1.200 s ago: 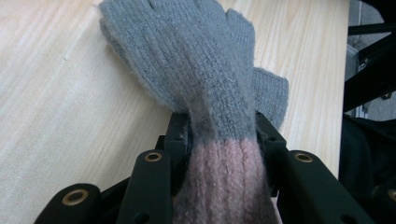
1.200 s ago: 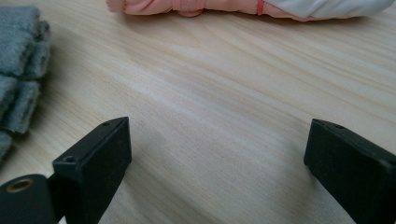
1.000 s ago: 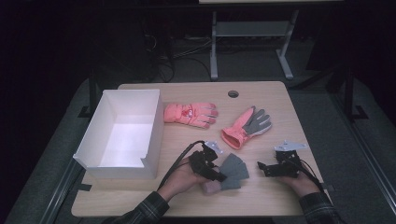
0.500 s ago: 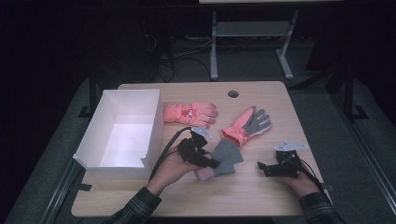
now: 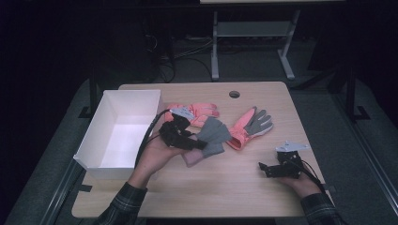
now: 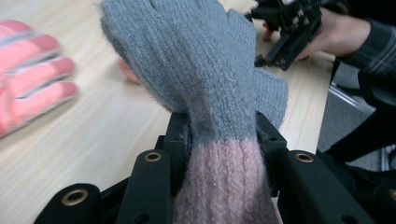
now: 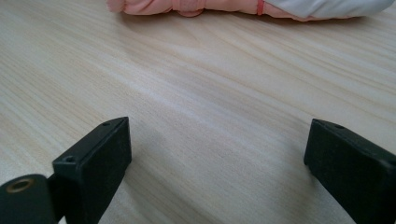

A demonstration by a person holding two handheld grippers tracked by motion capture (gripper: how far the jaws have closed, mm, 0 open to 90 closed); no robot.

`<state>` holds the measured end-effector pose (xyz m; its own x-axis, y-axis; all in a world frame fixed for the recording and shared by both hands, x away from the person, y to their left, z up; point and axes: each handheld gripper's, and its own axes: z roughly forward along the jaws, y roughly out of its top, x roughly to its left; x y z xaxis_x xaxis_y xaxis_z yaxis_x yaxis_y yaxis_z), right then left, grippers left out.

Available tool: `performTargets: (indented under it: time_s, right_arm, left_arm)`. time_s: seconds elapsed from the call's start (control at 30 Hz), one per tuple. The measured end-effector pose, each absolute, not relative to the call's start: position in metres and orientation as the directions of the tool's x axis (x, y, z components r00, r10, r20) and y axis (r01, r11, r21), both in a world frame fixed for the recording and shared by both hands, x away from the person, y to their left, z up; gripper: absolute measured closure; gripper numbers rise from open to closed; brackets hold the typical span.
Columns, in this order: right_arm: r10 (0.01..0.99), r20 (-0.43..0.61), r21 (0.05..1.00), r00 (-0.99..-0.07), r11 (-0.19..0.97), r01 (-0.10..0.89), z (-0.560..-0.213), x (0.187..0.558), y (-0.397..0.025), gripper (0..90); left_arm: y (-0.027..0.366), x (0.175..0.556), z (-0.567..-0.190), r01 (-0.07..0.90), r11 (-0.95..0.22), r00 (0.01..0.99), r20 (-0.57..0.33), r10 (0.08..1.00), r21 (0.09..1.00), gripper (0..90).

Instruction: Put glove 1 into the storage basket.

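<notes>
From the high view, my left gripper [image 5: 199,143] is raised a little over the middle of the wooden table [image 5: 244,187], clamped on the grey knit glove [image 5: 213,133] at its pink cuff. The glove's grey fingers fan out beyond the jaws toward the table's far right, and its cuff end hangs under my hand. Just past it lies a pink glove [image 5: 197,111], and to its right a second pink glove with a grey palm [image 5: 248,126]; the grey knit glove's fingertips come close to that one's cuff, though I cannot tell whether they touch. The white box [image 5: 110,154] stands open at the table's left edge, just beside my left forearm. My right gripper [image 5: 264,168] rests low at the near right of the table, well apart from the glove I hold.

In the left gripper view, the grey knit glove [image 6: 201,70] rises straight up between my two black jaws, which squeeze it where grey wool meets the pink ribbed cuff. A pink glove [image 6: 32,70] lies blurred on the table at left. Farther off, at upper right, my other hand holds the right gripper [image 6: 289,28].

In the right gripper view, my right gripper [image 7: 217,149] stands wide apart with bare table between its jaws, gripping nothing. The pink glove with a grey palm [image 7: 210,6] lies along the top edge, well ahead of the jaws.
</notes>
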<state>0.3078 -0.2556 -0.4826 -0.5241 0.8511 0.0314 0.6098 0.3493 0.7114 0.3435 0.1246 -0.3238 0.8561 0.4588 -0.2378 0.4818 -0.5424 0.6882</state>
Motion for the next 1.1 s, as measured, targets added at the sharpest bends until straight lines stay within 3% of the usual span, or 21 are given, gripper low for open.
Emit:
performTargets:
  time_s: [0.67, 1.1]
  right_arm:
    - [0.851, 0.032, 0.712, -0.524, 0.349, 0.61, -0.483, 0.308, -0.256, 6.8]
    - [0.851, 0.031, 0.712, -0.524, 0.349, 0.609, -0.483, 0.308, -0.256, 6.8]
  left_arm:
    - [0.221, 0.353, -0.284, 0.529, -0.383, 0.741, -0.191, 0.644, 0.757, 64.7]
    - [0.283, 0.357, -0.284, 0.579, -0.262, 0.597, -0.182, 0.782, 0.772, 64.6]
